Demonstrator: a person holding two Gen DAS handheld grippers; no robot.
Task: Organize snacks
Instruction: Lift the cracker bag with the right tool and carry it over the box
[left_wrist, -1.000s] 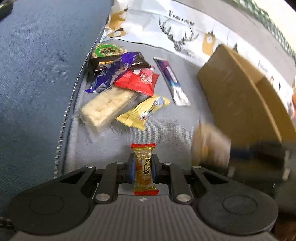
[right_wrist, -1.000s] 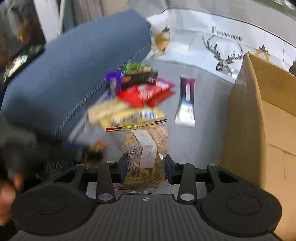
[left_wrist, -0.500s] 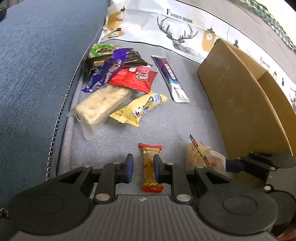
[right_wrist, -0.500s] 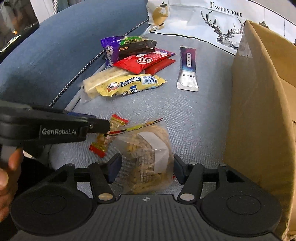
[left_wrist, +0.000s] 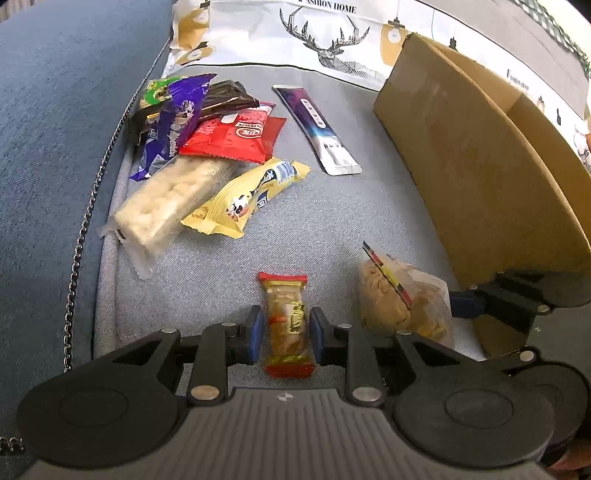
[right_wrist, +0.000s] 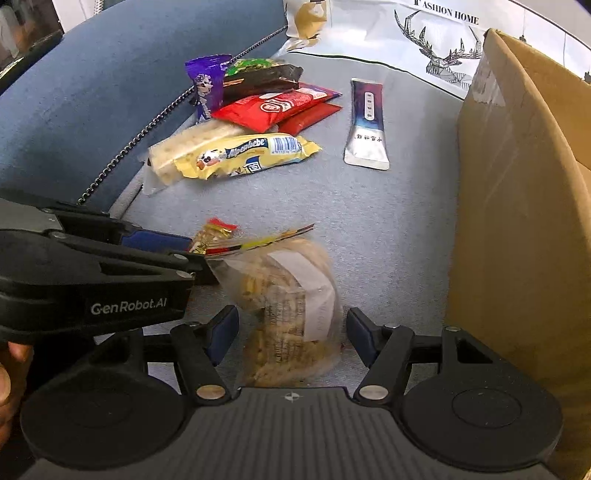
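From your left wrist, the left claw (left_wrist: 285, 334) stands apart, having just been opening, with the small gold snack bar (left_wrist: 287, 325) lying loose between its pads on the grey cushion (left_wrist: 332, 221). From your right wrist, the right claw (right_wrist: 291, 332) is apart too, having just widened, with the clear cracker bag (right_wrist: 291, 310) resting unclamped between its pads, left of the cardboard box (right_wrist: 517, 221).

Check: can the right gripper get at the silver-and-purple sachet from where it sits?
Probably yes. The sachet lies alone on the bare cushion ahead. The right gripper is open; only the clear snack bag lies between its fingers.
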